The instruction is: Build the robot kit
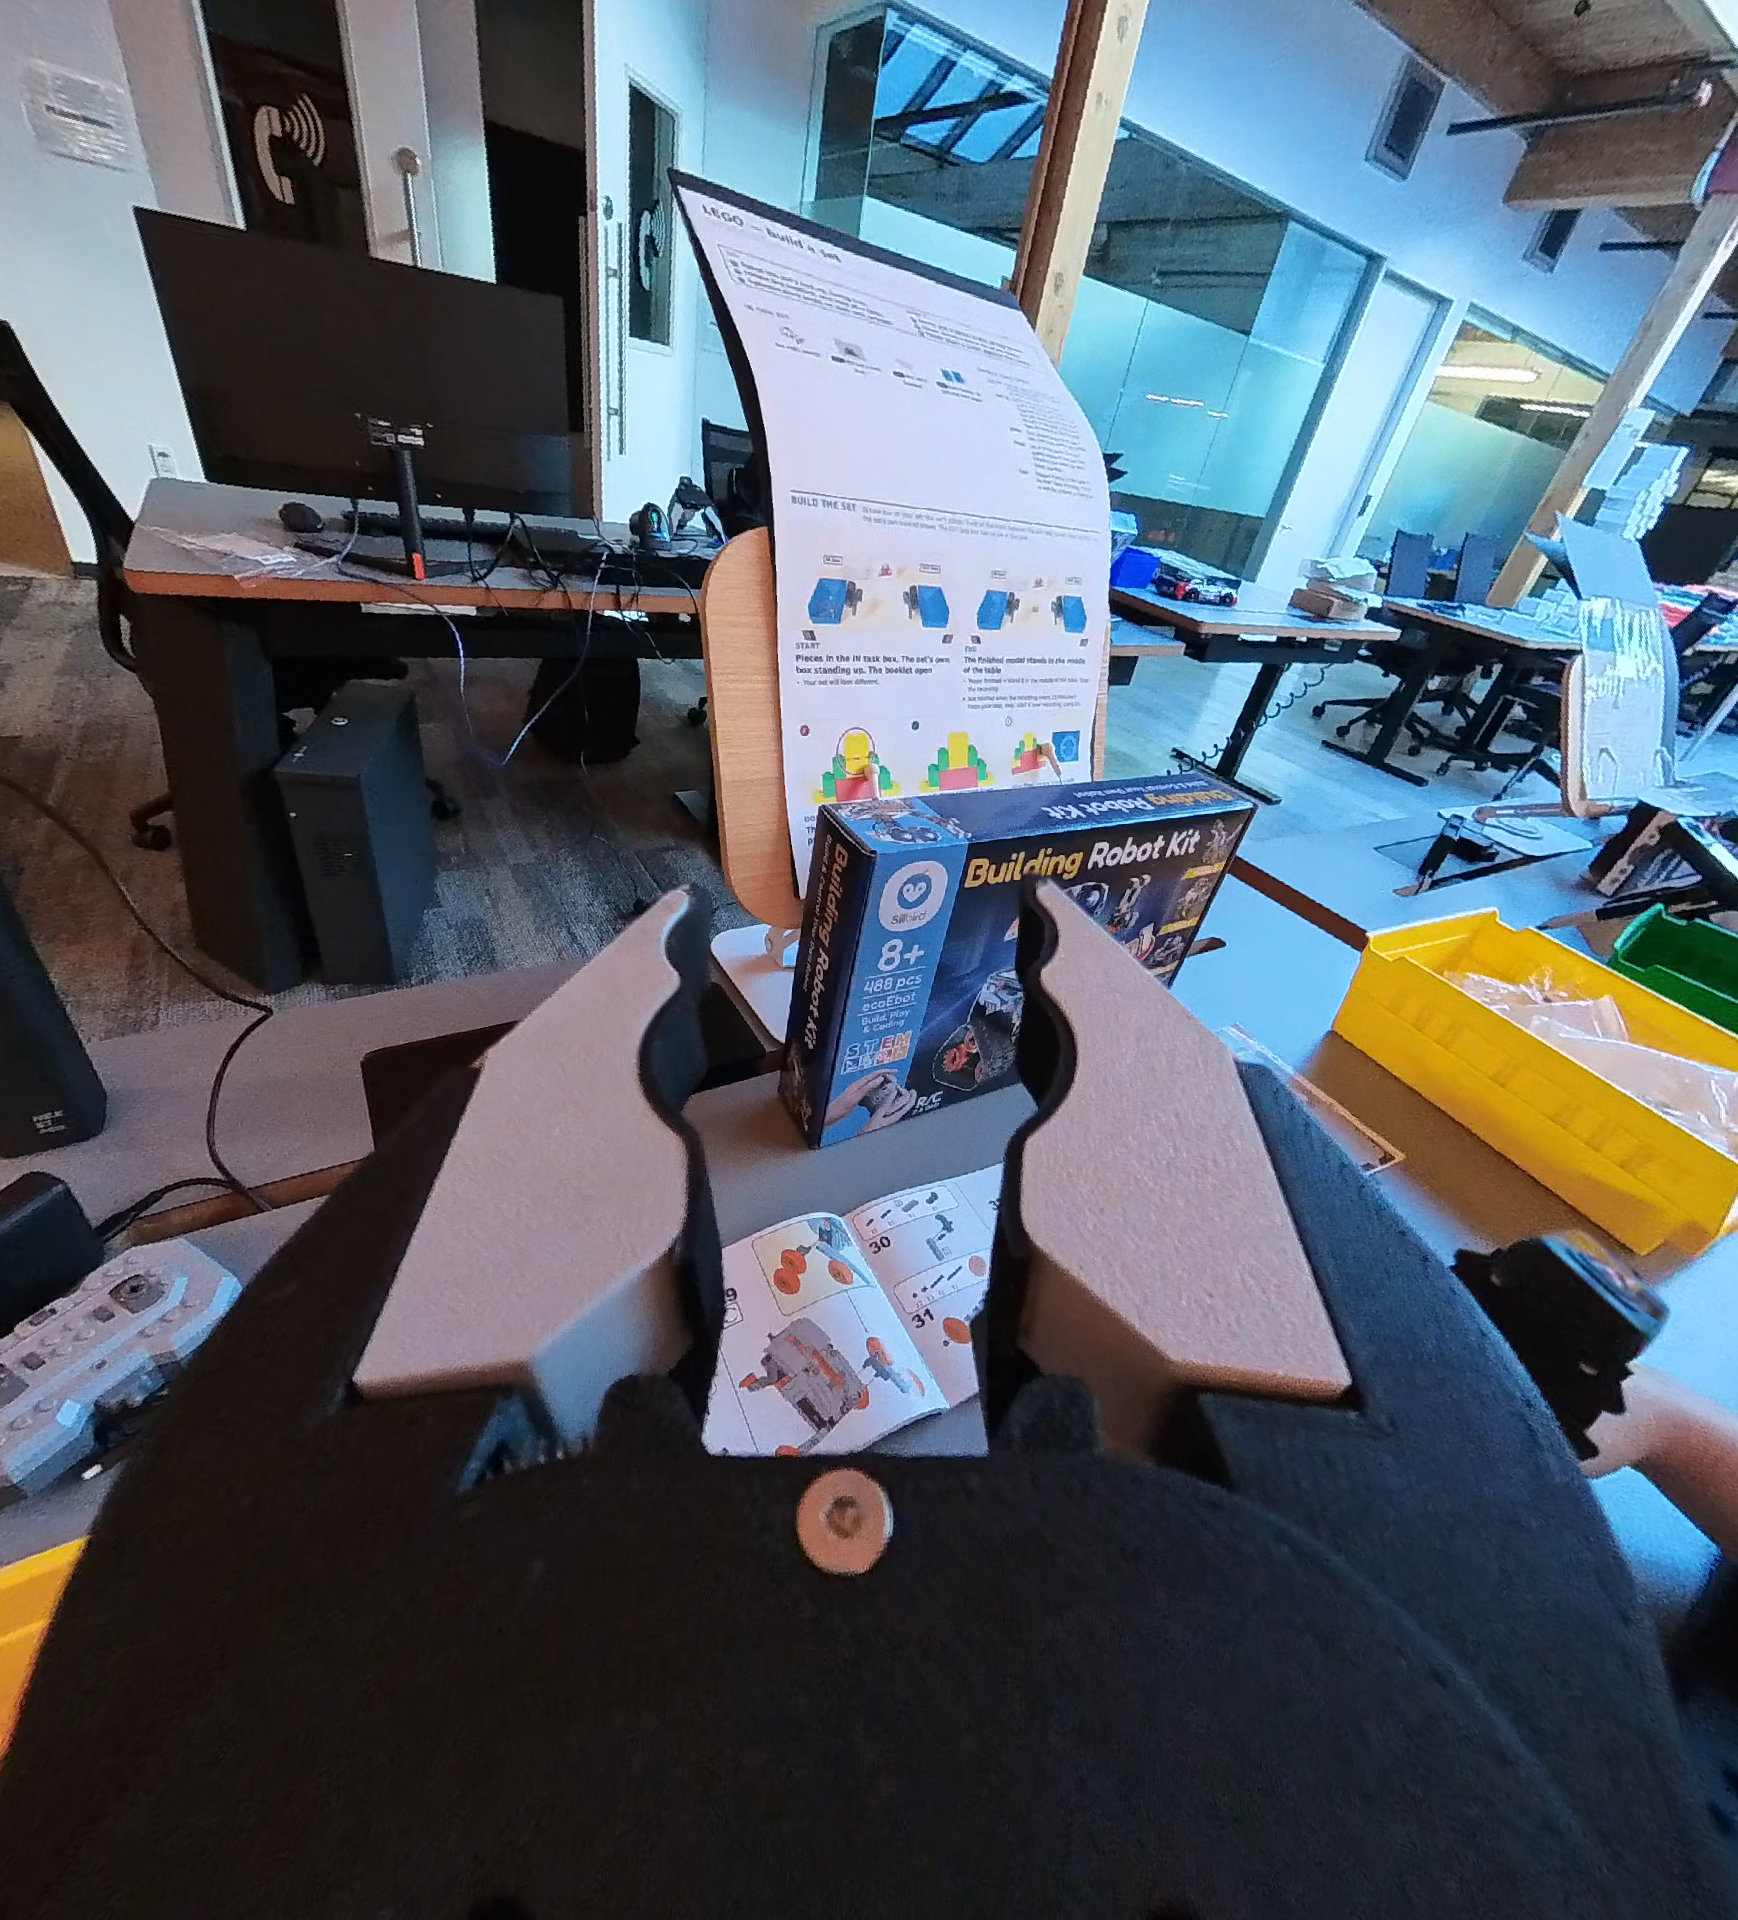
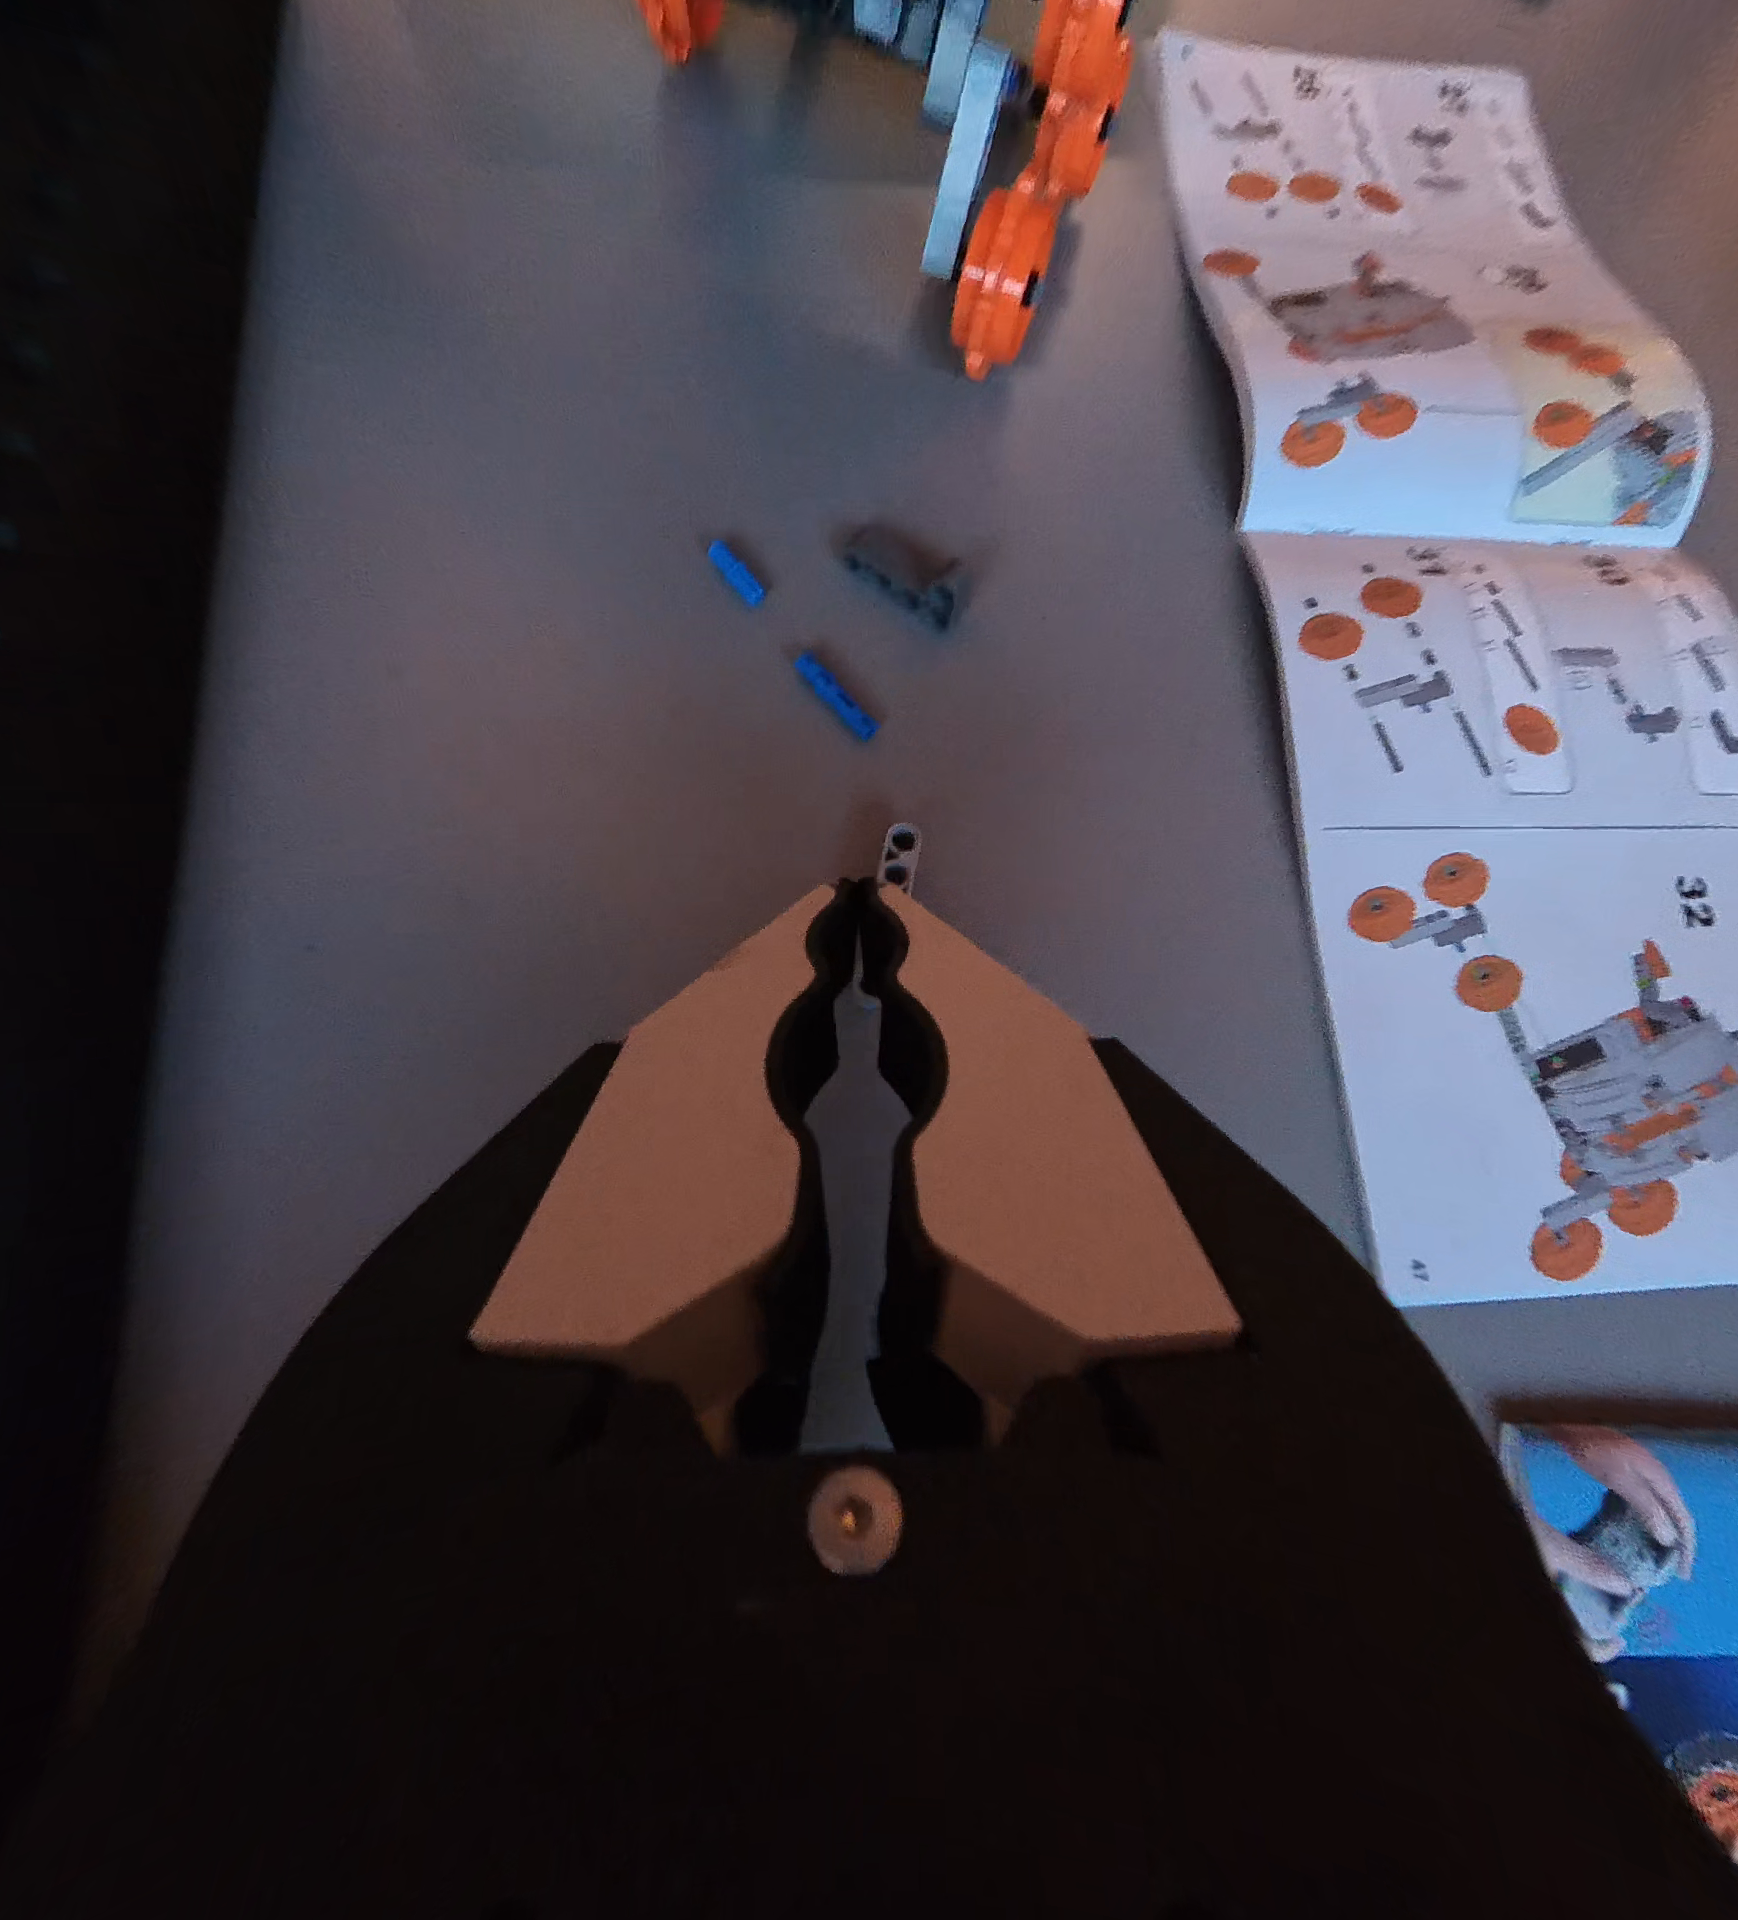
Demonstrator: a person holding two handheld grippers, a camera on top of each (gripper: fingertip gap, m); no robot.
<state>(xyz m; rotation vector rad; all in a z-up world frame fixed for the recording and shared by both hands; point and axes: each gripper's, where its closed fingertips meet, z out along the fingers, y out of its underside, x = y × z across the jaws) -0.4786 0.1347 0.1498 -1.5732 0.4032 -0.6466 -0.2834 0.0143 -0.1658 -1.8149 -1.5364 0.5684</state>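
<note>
In the right wrist view my right gripper (image 2: pixel 860 891) is shut on a small light grey beam with holes (image 2: pixel 901 850), whose end sticks out past the fingertips just above the grey table (image 2: pixel 532 416). Ahead of it lie two blue pins (image 2: pixel 737 571) (image 2: pixel 836 696) and a dark grey piece (image 2: pixel 901 590). A grey model with orange wheels (image 2: pixel 1031 177) stands farther off. In the left wrist view my left gripper (image 1: pixel 857 914) is open and empty, held above an open instruction booklet (image 1: pixel 844 1320) and facing the upright blue kit box (image 1: pixel 1010 956).
The booklet (image 2: pixel 1530 831) lies open to the right of the parts, with the box (image 2: pixel 1675 1621) beyond it. A yellow bin with plastic bags (image 1: pixel 1571 1081) and a green bin (image 1: pixel 1727 966) sit on the right. A grey hub (image 1: pixel 54 1361) lies on the left. A printed sheet on a wooden stand (image 1: pixel 927 520) rises behind the box. Across from one pair of fingers to the other is roughly 40 centimeters. From the right gripper's tips to the dark grey piece (image 2: pixel 901 590) is close to 8 centimeters.
</note>
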